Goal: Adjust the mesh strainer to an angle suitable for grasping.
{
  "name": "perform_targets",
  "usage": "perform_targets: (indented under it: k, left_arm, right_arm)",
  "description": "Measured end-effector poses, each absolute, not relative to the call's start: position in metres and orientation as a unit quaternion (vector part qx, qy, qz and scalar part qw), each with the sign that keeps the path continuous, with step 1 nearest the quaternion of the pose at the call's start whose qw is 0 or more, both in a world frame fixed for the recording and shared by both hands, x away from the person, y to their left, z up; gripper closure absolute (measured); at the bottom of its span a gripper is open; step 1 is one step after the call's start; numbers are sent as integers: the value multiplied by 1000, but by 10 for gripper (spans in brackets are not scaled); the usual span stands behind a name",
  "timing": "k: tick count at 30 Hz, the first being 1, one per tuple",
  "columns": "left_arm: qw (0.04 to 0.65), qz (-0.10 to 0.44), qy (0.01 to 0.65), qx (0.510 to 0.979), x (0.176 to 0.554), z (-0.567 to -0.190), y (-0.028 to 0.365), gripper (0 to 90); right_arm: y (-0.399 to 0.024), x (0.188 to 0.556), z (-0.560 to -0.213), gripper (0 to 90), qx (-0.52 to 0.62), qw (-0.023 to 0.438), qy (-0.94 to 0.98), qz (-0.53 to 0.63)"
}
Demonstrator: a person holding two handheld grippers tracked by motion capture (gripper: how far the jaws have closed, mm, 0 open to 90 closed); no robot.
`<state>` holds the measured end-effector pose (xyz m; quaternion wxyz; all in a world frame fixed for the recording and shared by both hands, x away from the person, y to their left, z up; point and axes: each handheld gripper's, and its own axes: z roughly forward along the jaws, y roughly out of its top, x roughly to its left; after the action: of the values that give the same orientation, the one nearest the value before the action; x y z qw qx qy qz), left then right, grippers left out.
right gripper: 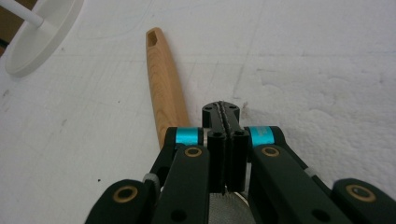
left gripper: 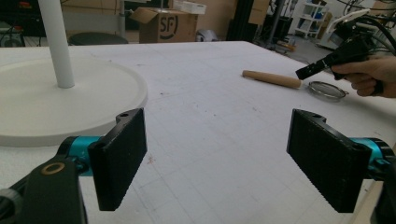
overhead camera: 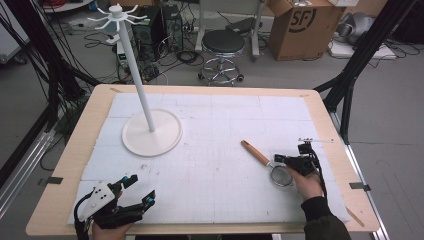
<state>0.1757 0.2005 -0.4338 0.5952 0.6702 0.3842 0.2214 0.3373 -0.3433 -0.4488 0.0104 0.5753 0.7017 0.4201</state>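
Right gripper [right gripper: 226, 140] sits pressed shut over the strainer [overhead camera: 280, 175], and its linkage hides most of the mesh bowl in the right gripper view, just a grey sliver peeking at the bottom edge. Whether the pads pinch the rim, can't tell. The wooden handle [right gripper: 164, 88] disappears under the jaws. The white stand [left gripper: 56, 42] runs off the top of the left gripper view, hooks unseen there. Left gripper [overhead camera: 136, 192] is clipped by the high view's bottom edge.
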Motion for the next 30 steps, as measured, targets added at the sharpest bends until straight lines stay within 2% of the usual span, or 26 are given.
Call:
perform_targets:
  k: [30]
  left_arm:
    - [601,220,384,666,175,-433,202,208]
  right_arm:
    - [-268,336,-453,900,534,-25,748,393]
